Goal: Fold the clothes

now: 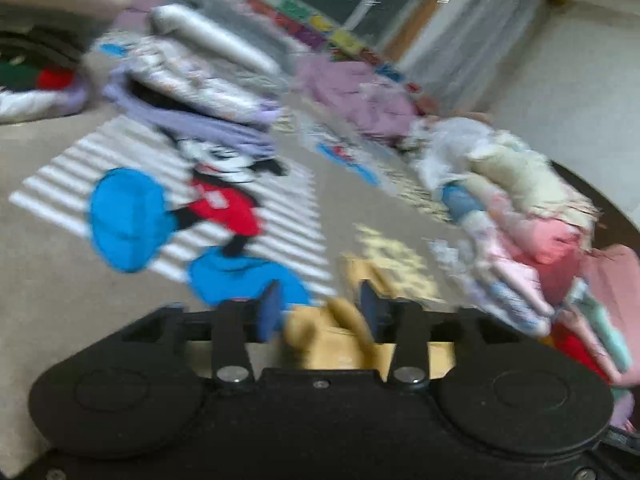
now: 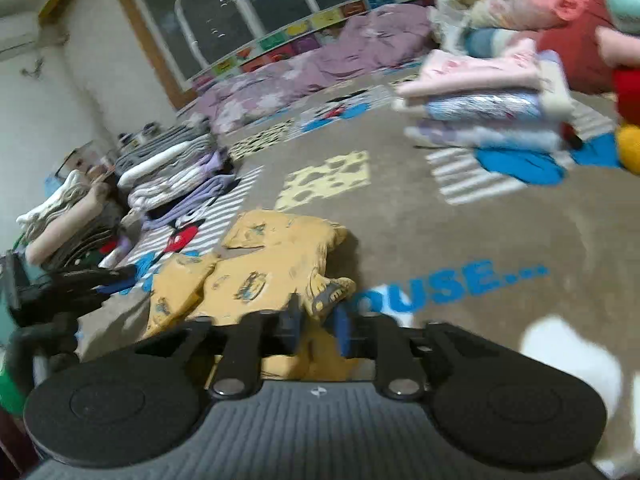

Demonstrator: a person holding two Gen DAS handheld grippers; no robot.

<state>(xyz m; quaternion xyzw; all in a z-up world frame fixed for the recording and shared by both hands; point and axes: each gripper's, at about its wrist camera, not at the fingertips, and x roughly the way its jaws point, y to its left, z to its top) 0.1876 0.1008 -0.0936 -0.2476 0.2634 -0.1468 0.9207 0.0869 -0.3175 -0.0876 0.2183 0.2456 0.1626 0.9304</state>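
We work on a rug [image 2: 460, 232] w/ a cartoon-mouse print, blue lettering and striped patches. The yellow garment [image 2: 260, 268], printed w/ small blue-grey motifs, lies crumpled on the rug near its front edge, partly folded over itself, right in front of both grippers.

Right gripper [image 2: 318, 322]: blue pads close together, and a fold of the yellow garment sits between them, so the jaws pinch its near-right corner. Left gripper [image 1: 320, 312]: left-wrist view is motion-blurred; its blue pads stand either side of a bunch of yellow cloth, but we can't tell whether the jaws actually press on it or just straddle it. In the right-wrist view the left gripper shows as a dark shape at the left edge, beside the garment.

Around the rug:
- Folded stack [image 2: 176, 168] of grey, white and lilac clothes toward the rug's far-left side; a second stack [image 2: 68, 216] of beige and striped pieces sits just beside it, nearer the left edge.
- Pile [image 2: 492, 100] of folded pink, blue and lilac pieces at the far-right side, w/ looser pink and cream items heaped on top.
- Purple bedding [image 2: 320, 64] bunched along the rug's far edge, below a dark window [image 2: 248, 12] w/ a strip of coloured tiles under it.
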